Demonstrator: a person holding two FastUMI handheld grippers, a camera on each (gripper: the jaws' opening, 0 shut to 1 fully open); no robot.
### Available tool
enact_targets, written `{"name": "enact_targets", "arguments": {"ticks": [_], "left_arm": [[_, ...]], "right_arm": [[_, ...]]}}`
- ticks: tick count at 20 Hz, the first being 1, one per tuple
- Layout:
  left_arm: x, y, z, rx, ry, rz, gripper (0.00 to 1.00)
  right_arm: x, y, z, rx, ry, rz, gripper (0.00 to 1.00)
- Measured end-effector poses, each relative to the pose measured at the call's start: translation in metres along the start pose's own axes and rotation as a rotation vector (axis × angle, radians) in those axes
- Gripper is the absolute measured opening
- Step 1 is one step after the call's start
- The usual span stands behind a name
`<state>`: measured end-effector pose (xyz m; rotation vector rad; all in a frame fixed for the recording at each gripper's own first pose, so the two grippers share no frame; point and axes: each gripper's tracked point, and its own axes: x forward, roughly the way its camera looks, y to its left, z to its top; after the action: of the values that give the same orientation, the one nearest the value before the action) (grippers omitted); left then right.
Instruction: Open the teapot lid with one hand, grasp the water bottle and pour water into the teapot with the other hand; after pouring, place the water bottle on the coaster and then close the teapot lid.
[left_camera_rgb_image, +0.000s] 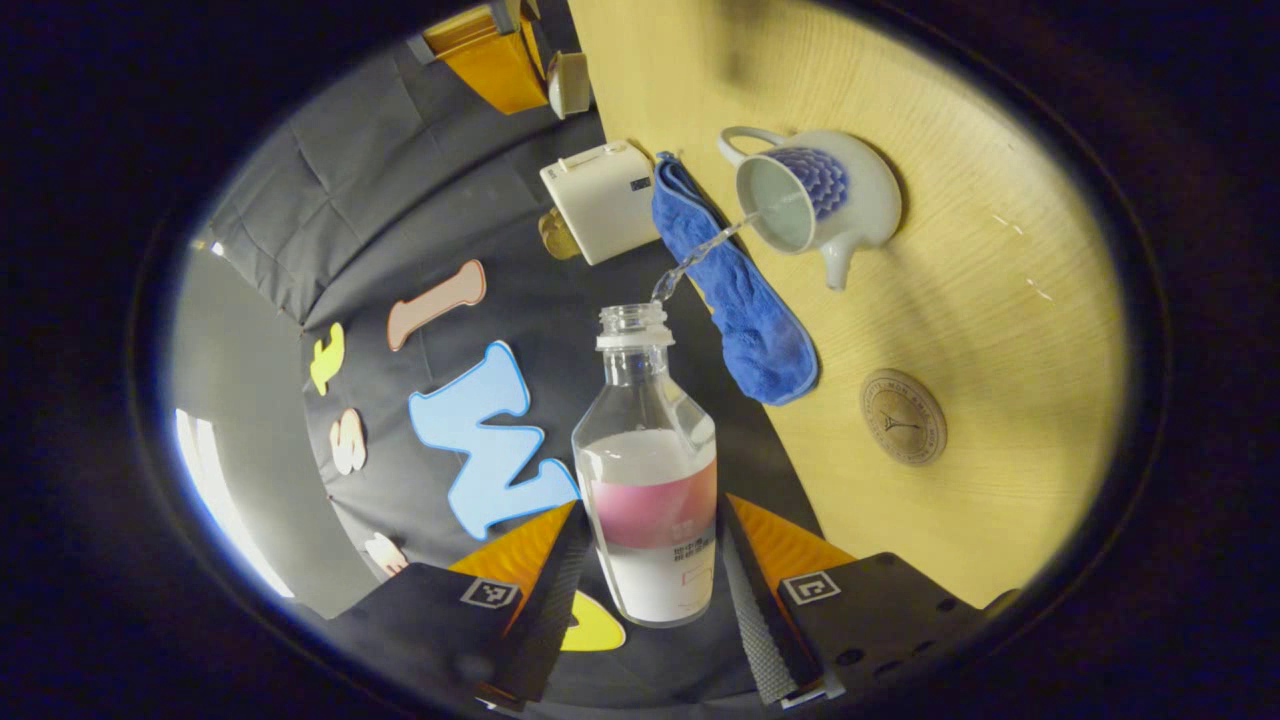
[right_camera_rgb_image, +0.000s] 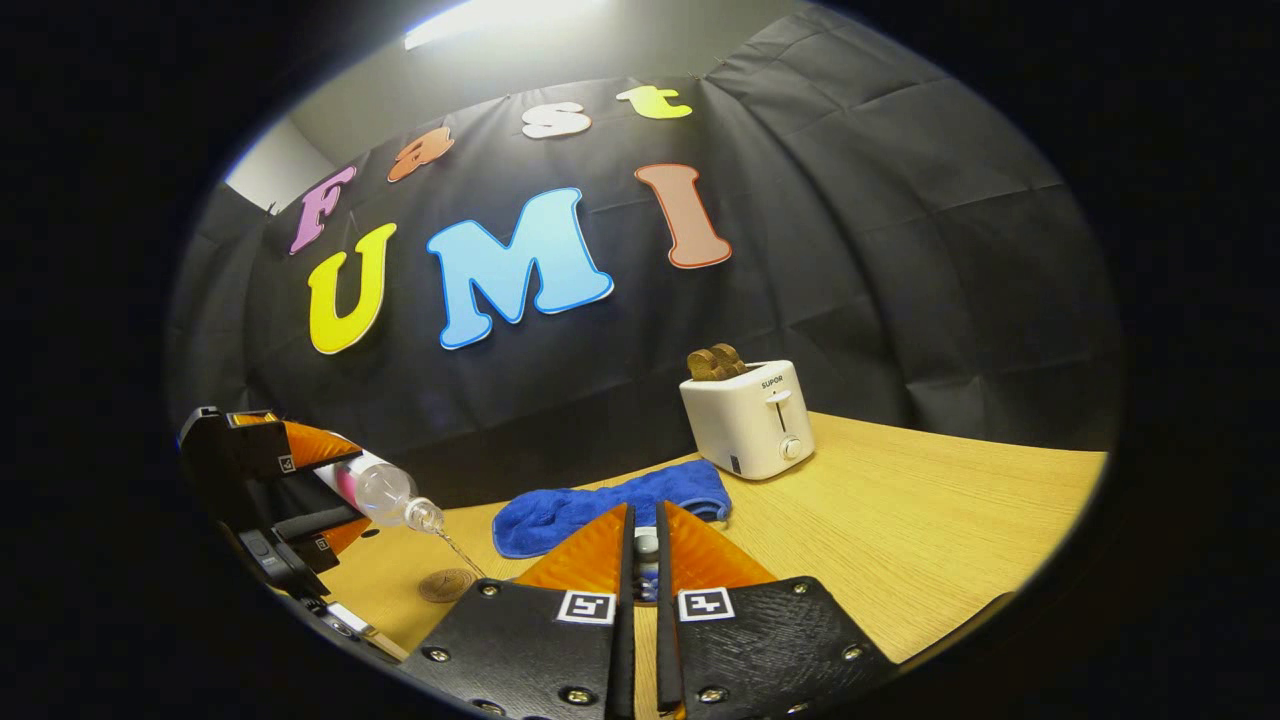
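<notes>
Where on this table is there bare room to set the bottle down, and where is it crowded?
Bare wood lies right of the teapot and around the coaster in the left gripper view, and right of the toaster in the right gripper view. It is crowded along the table's wall edge, where the toaster, the cloth and the teapot sit close together.

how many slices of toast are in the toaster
2, I think: toast slices side by side, sticking out of the toaster behind the blue cloth. Others may be hidden inside.
</notes>
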<state>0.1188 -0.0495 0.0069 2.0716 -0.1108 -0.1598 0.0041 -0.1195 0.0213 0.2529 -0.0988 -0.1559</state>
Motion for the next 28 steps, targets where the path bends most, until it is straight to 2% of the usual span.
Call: {"name": "enact_targets", "arguments": {"ticks": [28], "left_arm": [[-0.001,0.02,0.009,0.197,-0.029,0.025,0.87]], "right_arm": [[0.0,0.0,0.004,0.02,-0.008,0.007,0.08]]}}
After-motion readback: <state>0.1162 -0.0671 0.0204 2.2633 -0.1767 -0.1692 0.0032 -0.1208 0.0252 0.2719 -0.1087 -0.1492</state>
